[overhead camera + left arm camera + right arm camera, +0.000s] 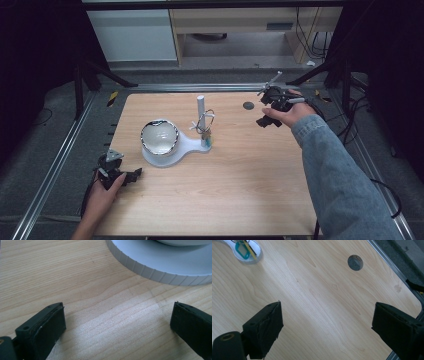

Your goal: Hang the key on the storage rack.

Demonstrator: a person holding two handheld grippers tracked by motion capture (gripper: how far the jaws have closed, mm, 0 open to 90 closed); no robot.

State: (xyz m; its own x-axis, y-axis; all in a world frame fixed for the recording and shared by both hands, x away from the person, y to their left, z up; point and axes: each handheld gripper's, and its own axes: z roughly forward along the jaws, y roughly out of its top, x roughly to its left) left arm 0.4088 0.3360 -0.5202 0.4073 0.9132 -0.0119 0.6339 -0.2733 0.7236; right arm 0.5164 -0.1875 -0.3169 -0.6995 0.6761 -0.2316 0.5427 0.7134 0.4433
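While both jaws stand wide open and empty, left gripper (131, 176) and right gripper (264, 121) hover over the tabletop (240, 170); the white stand (172, 152) seems untouched; nothing looks begun.

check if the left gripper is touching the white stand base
Apart. The left gripper view shows bare table between the open left gripper and the white stand base.

High view: wooden table (240, 175) evenly lit from above, bright centre of frame; surroundings fall to near black at upper left and right edges. Soft, low-resolution picture. Glare on the shiny bowl (159, 137). Left gripper view: sharp wood grain, soft shadow under the white base (160, 262) at upper right. Right gripper view: pale sheen across centre, near jaws slightly blurred.
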